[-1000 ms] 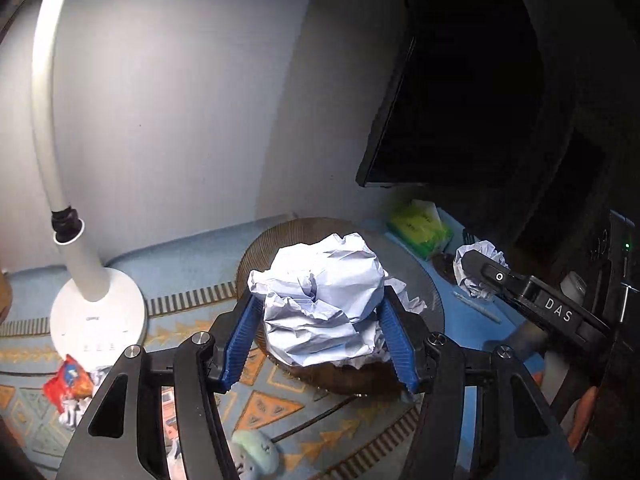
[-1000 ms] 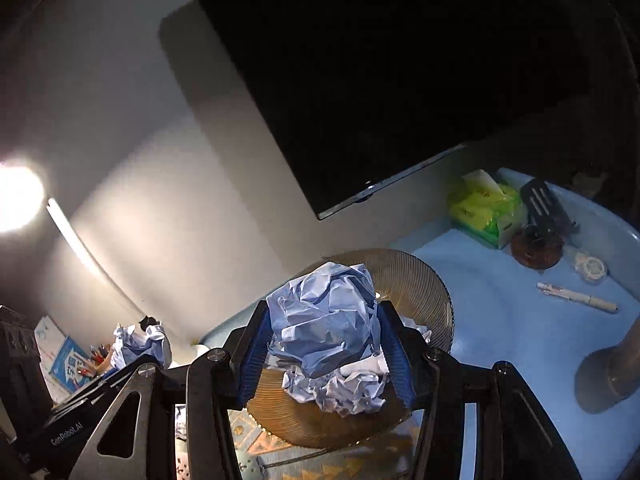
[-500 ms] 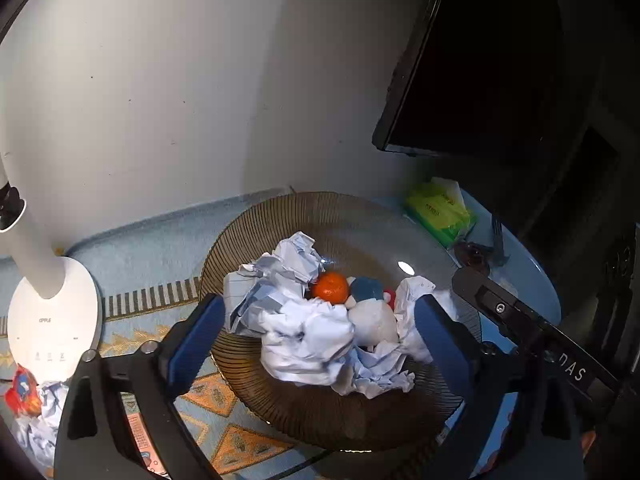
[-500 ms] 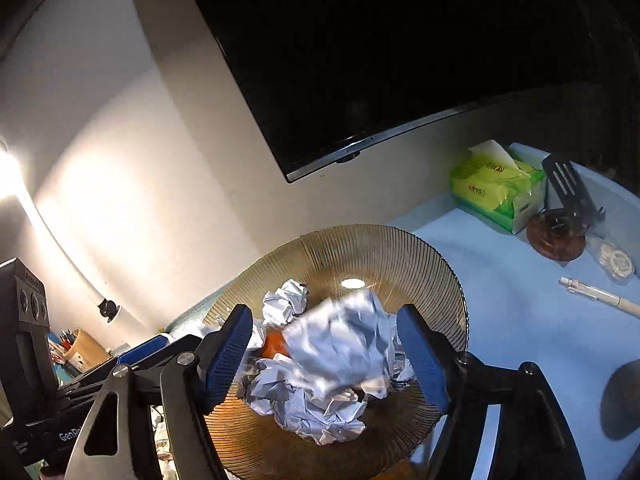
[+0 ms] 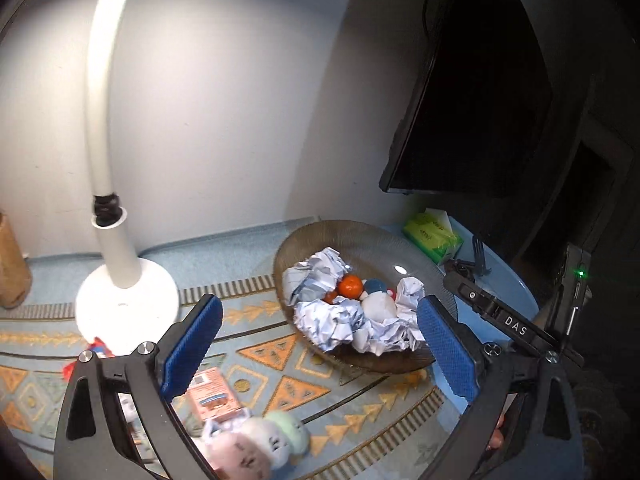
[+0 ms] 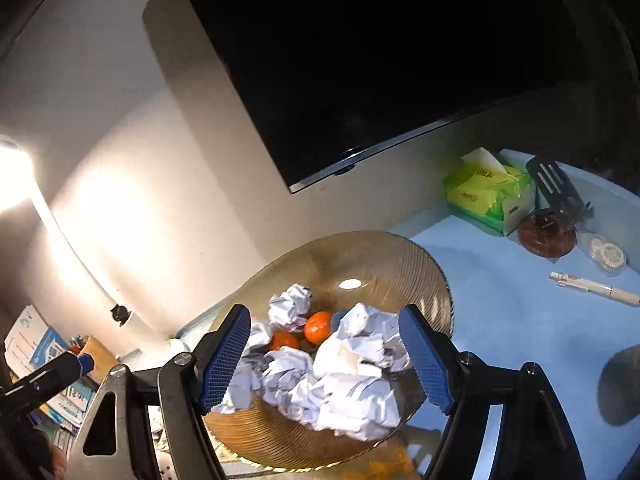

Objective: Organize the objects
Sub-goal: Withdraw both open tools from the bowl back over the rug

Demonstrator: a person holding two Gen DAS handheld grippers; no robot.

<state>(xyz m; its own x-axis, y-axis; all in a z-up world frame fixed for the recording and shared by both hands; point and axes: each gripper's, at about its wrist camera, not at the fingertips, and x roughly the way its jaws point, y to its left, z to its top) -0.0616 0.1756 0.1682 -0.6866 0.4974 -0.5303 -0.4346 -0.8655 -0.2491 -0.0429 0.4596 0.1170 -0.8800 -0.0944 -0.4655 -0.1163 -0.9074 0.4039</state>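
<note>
Now both tools (image 5: 318, 346) (image 6: 325, 356) gape empty above the paper-filled bowl (image 6: 372, 252).

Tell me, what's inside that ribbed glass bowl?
The bowl holds crumpled paper balls, two small oranges and a blue thing beside a white one. The paper hides whatever lies beneath.

paper balls (image 6: 344, 384) in bowl (image 6: 376, 252), lamp (image 5: 124, 296) left

Ribbed glossy glass bowl (image 6: 360, 256) — crumpled matt paper balls (image 6: 352, 396).
</note>
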